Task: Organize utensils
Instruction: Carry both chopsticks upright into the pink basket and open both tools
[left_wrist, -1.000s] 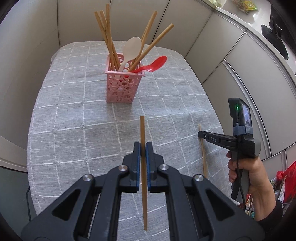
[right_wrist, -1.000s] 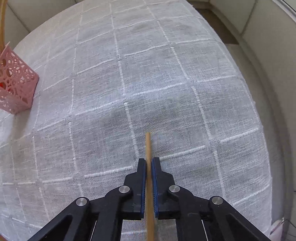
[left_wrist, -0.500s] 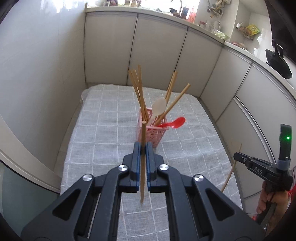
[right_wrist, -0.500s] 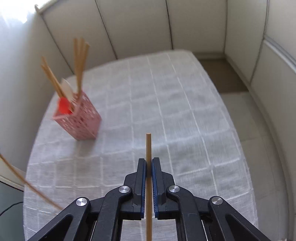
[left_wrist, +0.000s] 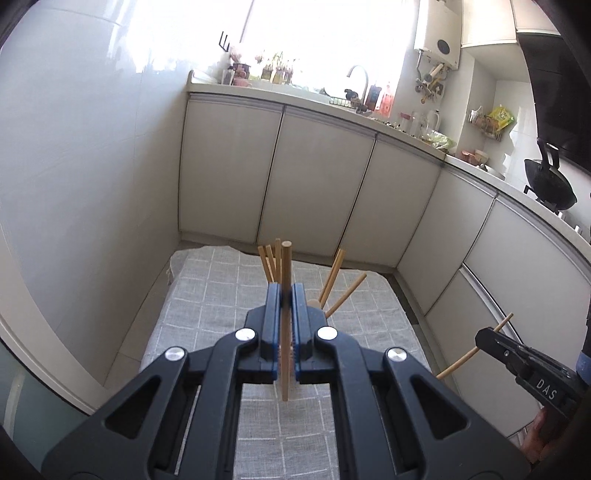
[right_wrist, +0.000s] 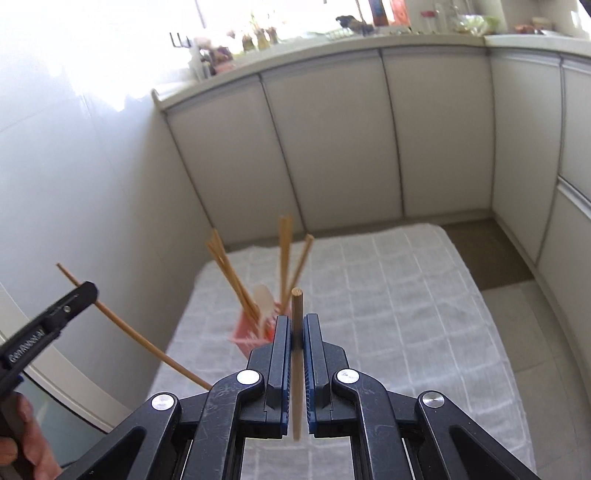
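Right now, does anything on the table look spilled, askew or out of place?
Nothing stands out. The pink perforated plastic holder stands upright on the grey checked tablecloth, utensils inside. Each tool, left and right, grips one wooden chopstick.

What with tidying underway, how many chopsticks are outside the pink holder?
2. The left gripper clamps one chopstick; the right gripper clamps the other chopstick. More could lie hidden on the table behind the grippers.

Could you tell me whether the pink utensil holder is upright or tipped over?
Upright: the holder stands on the tablecloth, chopsticks sticking up from it.
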